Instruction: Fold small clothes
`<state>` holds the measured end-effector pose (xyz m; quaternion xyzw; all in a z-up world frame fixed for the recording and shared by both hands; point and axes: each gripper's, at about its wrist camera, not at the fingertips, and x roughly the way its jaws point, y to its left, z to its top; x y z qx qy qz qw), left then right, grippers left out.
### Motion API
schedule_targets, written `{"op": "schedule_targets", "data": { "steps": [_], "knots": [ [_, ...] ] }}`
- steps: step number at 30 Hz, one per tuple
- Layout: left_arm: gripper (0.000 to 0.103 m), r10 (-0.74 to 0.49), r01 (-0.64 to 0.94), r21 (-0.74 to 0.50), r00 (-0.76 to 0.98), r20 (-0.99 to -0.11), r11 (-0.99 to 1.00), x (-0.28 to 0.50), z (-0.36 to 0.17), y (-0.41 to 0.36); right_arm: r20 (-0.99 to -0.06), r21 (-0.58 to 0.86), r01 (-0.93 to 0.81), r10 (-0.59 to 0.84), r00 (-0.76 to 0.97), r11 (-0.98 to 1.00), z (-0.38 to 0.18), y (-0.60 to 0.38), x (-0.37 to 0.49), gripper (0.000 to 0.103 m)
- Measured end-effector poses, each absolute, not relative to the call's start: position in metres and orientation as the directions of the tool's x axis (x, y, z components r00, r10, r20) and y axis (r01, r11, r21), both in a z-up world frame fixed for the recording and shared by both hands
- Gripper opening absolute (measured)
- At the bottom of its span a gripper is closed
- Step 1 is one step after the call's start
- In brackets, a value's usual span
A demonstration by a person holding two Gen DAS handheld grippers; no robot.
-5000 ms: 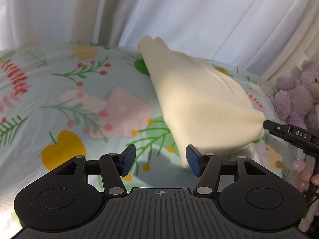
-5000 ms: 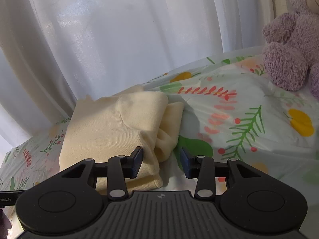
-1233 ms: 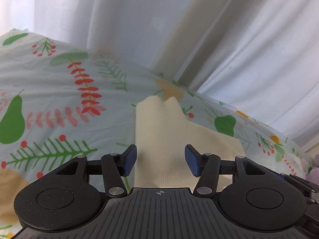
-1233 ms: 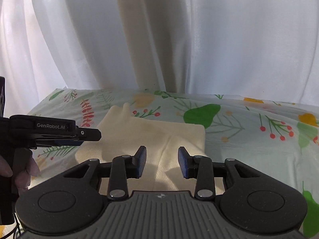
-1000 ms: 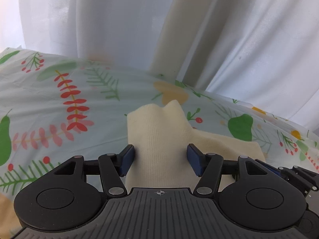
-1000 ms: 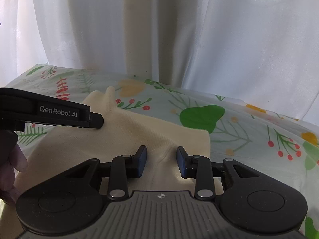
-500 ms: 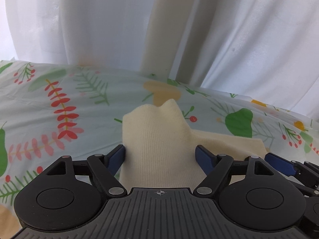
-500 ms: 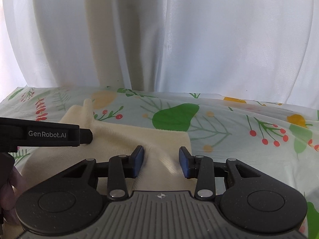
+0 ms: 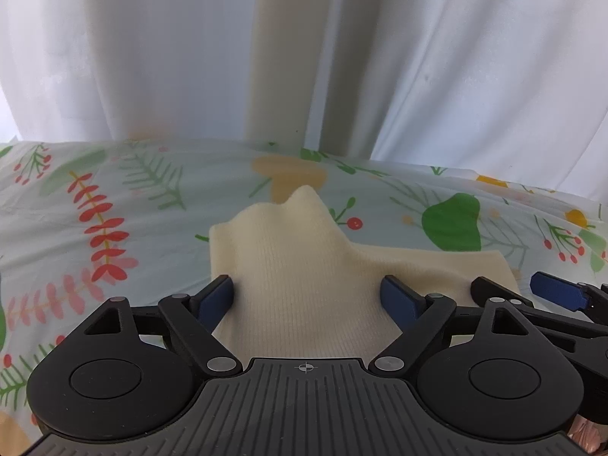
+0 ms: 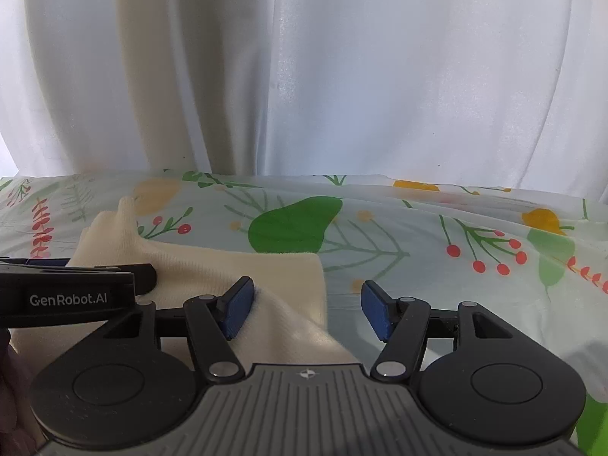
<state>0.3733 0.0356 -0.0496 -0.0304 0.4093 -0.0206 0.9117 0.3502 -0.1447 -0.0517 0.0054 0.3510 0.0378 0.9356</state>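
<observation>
Both tools opening, cream garment [image 9: 304,285] lying between their jaws

Home bedroom: bed under printed sheet [image 9: 114,205] with leaves, berries, pears; sheer white curtains [image 10: 380,76] right behind; cream knitted garment [image 9: 304,266] lying on sheet.

A: Is any lettering showing?
B: Only "GenRobot.AI", in pale letters, is reading clearly along the black side of the left gripper [image 10: 144,277] in the right wrist view.
A: And the left wrist view?
B: Nothing readable is showing there.
</observation>
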Motion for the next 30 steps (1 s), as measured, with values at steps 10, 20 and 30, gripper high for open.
{"op": "schedule_targets", "data": {
  "steps": [10,20,30],
  "knots": [
    [0.082,-0.138,0.036,-0.152,0.654,-0.744,0.988,0.330,-0.027,0.062,-0.669,0.149,-0.065,0.149,0.728,0.987,-0.039,-0.170,0.319,0.077],
    [0.085,-0.209,0.033,-0.237,0.600,-0.773,0.971,0.165,-0.026,0.098,-0.652,0.464,-0.069,0.394,0.648,0.883,-0.029,-0.222,0.161,0.063],
    [0.083,-0.083,0.098,-0.026,0.630,-0.773,0.995,0.146,-0.040,0.073,-0.668,0.519,-0.064,0.451,0.591,0.852,-0.048,-0.203,0.162,0.017]
  ]
}}
